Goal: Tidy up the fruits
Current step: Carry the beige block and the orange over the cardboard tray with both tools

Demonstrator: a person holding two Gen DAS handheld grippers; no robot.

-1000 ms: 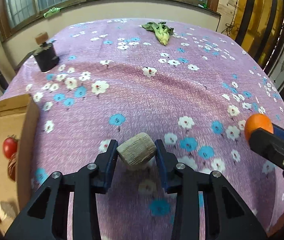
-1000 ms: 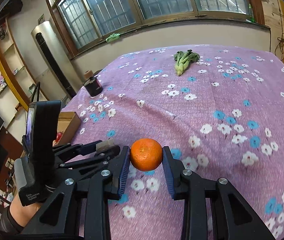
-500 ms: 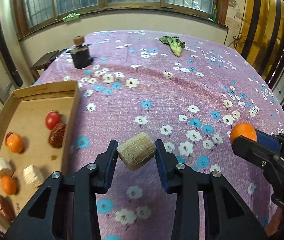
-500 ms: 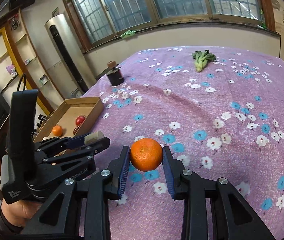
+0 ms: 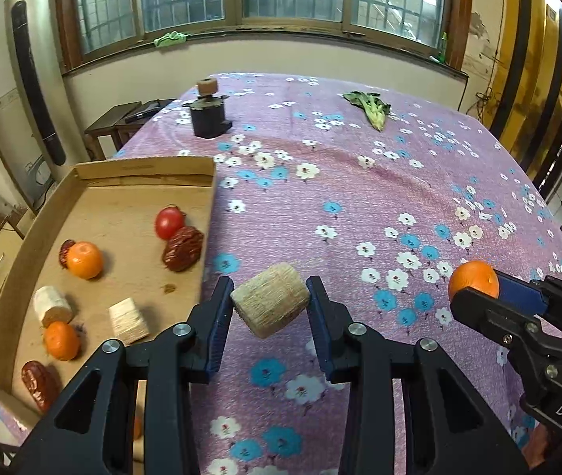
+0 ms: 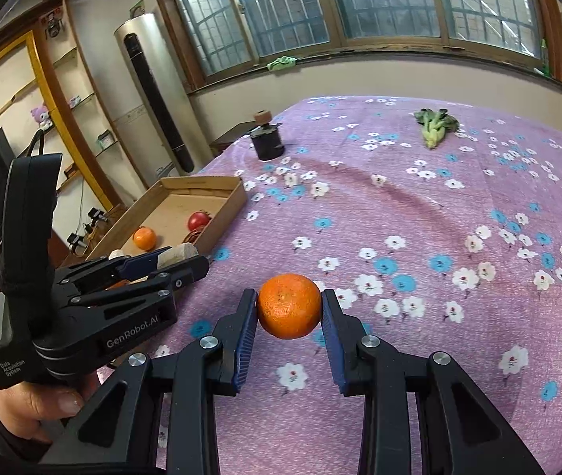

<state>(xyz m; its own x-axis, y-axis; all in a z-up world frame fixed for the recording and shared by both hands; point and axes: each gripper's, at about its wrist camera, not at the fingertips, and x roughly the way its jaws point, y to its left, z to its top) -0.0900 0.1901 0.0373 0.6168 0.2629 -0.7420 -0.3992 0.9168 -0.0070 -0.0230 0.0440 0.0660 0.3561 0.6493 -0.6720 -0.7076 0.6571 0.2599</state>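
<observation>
My left gripper (image 5: 269, 306) is shut on a beige fibrous cylinder piece (image 5: 269, 304) and holds it above the cloth just right of the cardboard tray (image 5: 130, 168). The tray holds a red tomato (image 5: 169, 222), oranges (image 5: 84, 259), dark red dates (image 5: 183, 248) and pale cut pieces (image 5: 128, 320). My right gripper (image 6: 289, 308) is shut on an orange (image 6: 289, 305) and holds it above the cloth, to the right of the left gripper (image 6: 166, 263). The tray also shows in the right wrist view (image 6: 201, 183).
A purple flowered cloth (image 5: 360, 198) covers the table. A dark pot with a cork on top (image 5: 207, 113) stands at the far left. A green leafy vegetable (image 5: 372, 107) lies at the far side. The table's left edge runs beside the tray.
Both grippers have risen and drawn back toward the left with their loads. The tray has come fully into the left wrist view.
</observation>
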